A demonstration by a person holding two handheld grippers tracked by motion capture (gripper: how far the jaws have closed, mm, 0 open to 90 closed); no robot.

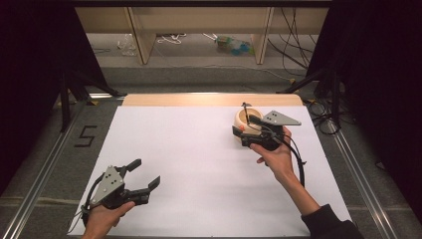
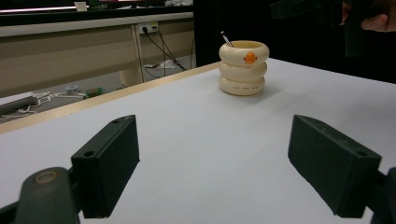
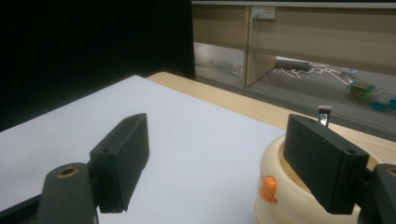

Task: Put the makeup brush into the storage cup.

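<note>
— On the near left of the white table (image 1: 199, 164) we see our left gripper (image 1: 147, 175), its jaws spread wide with nothing between them, resting low by the front edge. What can we not make out over there?

— Our left hand (image 1: 102, 219) is cut off by the bottom of the high view, and the dark curtains on both sides swallow whatever stands behind them.

— Moving right, where does the cream holder (image 2: 243, 67) stand?

— Toward the far right part of the table, near its wooden back edge, upright, built of three stacked rings with an orange mark facing our left gripper. Its long axis runs straight up.

— And the thin stick in it?

— A pen (image 2: 226, 38), we think; only its tip shows above the rim, leaning up and away to the left in the left gripper view. Its lower length is hidden inside the holder.

— Farther right, our right gripper (image 1: 246, 127)?

— Its jaws stand apart. In the right gripper view one jaw hangs over the holder's opening and covers part of the rim, the other over bare table beside it. Whether a pad touches the rim we cannot tell. The gripper body hides the holder's right side from above.
</note>
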